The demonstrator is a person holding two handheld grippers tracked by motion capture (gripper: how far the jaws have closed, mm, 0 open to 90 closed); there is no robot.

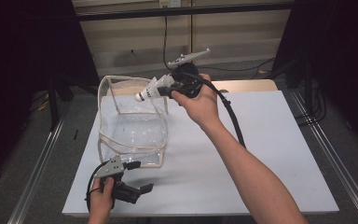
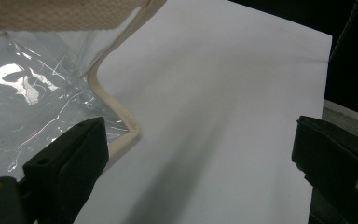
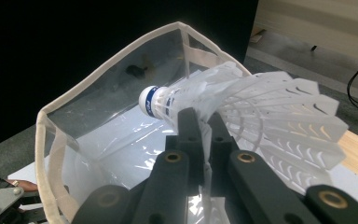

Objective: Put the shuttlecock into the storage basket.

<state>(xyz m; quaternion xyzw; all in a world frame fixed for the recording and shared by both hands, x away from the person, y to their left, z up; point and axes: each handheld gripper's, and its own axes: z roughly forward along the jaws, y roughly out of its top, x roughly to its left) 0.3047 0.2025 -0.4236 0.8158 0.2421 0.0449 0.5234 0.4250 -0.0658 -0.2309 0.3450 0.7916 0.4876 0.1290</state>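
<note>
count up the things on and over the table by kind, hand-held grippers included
shuttlecock: 1
clear bag with cream trim: 1
hand-held gripper: 2, left hand-held gripper and right hand-held gripper
white board: 1
total: 5

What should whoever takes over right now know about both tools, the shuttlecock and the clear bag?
Right tool: shut on the white shuttlecock, gripping its skirt, held above the clear bag's open top, cork end toward the opening.
Left tool: open, holding nothing, low on the white board beside the bag's near corner.
Done: shuttlecock picked up and brought to the bag.
Left: probably lower it in, release, withdraw.
</note>
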